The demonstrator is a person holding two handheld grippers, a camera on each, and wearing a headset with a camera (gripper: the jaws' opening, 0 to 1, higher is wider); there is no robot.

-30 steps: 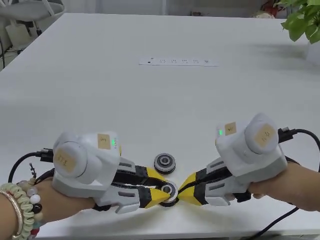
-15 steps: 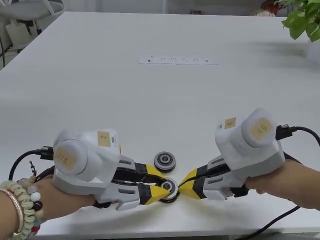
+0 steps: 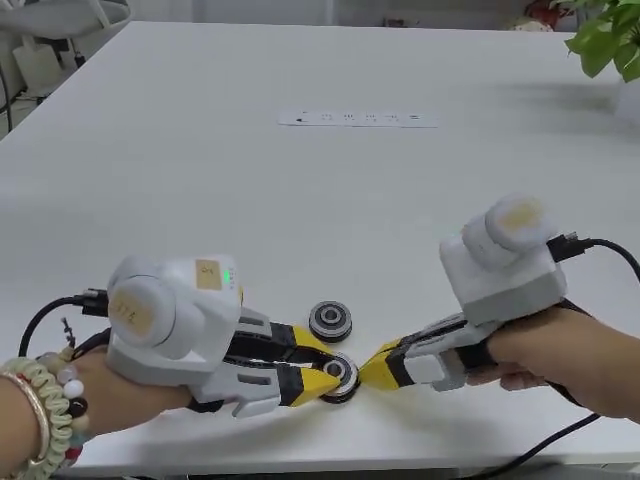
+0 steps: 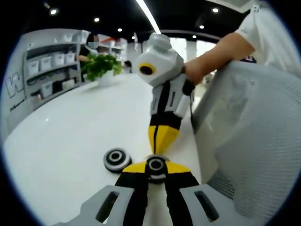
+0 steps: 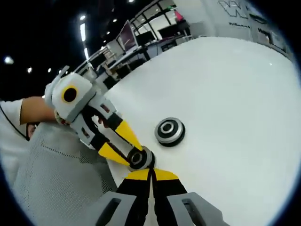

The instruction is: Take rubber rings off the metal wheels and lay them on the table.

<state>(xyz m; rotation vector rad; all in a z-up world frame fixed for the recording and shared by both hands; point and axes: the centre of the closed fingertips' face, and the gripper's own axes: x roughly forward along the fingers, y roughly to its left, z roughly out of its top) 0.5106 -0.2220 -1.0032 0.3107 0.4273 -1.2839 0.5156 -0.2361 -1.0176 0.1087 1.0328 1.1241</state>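
Low in the centre of the head view, my left tongs [image 3: 325,378] were clamped across a wheel [image 3: 339,373] near the front edge of the desk [image 3: 320,200]. My right tongs [image 3: 372,368], pressed shut, met its rim from the right, directly opposite; whether they pinched anything I couldn't tell. A second wheel [image 3: 330,320] lay just above.

A white power strip [image 3: 357,120] lies mid-bench — green plant [image 3: 600,45] at the far right corner.

white table [image 3: 200,150], power strip [image 3: 357,121], plant [image 3: 605,38], shelves [image 4: 44,75].
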